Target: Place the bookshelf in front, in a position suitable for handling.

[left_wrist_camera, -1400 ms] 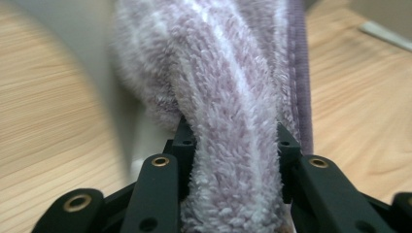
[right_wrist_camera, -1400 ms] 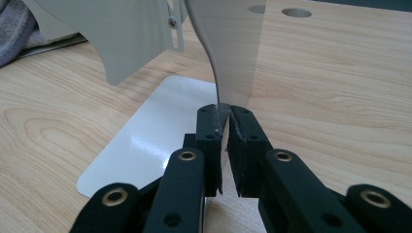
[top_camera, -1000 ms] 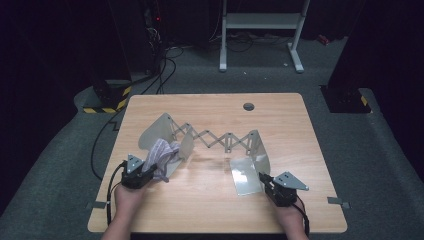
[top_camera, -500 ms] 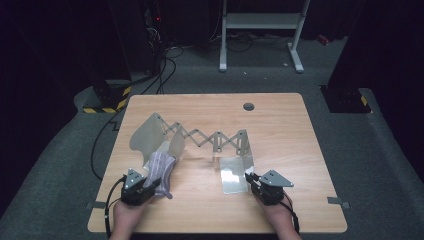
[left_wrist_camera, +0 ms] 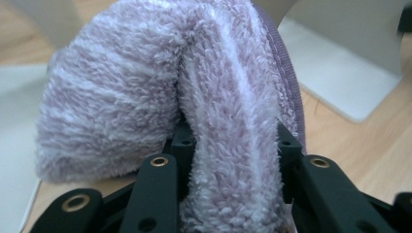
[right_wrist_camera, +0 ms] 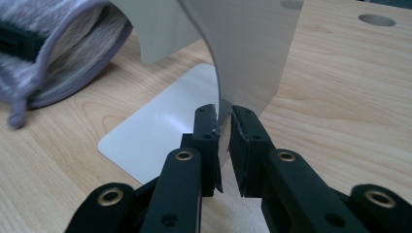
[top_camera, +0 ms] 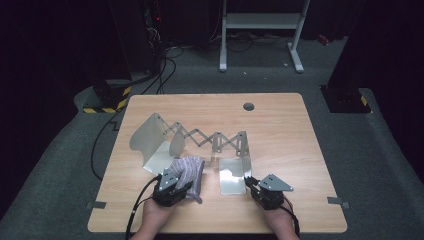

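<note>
left tongs (top_camera: 181, 181) pinch the purple cloth (top_camera: 187, 172); right tongs (top_camera: 252, 184), held low, clamp the metal bookend (top_camera: 233, 175).

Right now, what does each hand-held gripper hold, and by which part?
Left hand-held gripper: fluffy lilac towel, by a fold. Right hand-held gripper: expandable metal bookend, upright plate's edge.

Left gripper (left_wrist_camera: 228, 160) fingers (left_wrist_camera: 182, 145) mostly buried under towel (left_wrist_camera: 145, 87); towel top cropped.
</note>
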### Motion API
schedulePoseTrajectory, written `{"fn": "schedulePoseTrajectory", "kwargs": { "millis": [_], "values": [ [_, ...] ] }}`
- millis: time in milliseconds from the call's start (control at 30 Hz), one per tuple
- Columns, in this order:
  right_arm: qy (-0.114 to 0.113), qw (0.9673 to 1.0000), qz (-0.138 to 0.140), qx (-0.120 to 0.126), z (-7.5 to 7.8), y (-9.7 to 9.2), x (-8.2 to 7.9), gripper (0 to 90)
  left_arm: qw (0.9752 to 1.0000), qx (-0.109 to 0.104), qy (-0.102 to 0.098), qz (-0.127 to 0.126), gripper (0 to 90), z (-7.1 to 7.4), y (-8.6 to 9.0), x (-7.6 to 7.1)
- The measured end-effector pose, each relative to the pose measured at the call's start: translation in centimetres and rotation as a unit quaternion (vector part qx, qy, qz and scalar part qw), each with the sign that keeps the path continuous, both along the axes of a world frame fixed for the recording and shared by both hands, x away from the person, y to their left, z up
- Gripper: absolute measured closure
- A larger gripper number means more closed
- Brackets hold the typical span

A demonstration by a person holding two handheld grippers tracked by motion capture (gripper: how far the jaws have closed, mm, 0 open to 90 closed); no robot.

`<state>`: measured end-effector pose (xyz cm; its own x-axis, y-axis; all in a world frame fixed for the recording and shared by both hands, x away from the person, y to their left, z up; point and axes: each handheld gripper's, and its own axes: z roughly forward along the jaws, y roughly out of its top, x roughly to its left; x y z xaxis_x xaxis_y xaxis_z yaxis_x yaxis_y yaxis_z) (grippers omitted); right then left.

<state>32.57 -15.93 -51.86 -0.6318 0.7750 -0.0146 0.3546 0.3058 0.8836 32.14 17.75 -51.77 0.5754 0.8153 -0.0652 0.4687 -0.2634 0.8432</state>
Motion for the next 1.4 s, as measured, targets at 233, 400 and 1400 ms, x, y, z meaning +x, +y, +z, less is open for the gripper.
{"fn": "schedulePoseTrajectory", "kwargs": {
  "millis": [233,400,1400],
  "values": [
    [-0.002,1.0,-0.005,-0.008,-0.2,-0.1,-0.6,80.1,0.9996,-0.019,-0.008,-0.019,64.3,0.2,-2.6,0.8],
    [-0.004,0.9999,-0.011,-0.004,-0.1,-0.7,-0.9,78.4,0.9995,-0.014,-0.017,-0.022,63.8,0.1,-3.2,0.9],
    [-0.003,0.9997,-0.023,0.008,0.1,-1.9,-0.7,75.0,0.9942,-0.044,-0.09,-0.038,64.0,7.0,-3.3,3.7]
  ]
}}
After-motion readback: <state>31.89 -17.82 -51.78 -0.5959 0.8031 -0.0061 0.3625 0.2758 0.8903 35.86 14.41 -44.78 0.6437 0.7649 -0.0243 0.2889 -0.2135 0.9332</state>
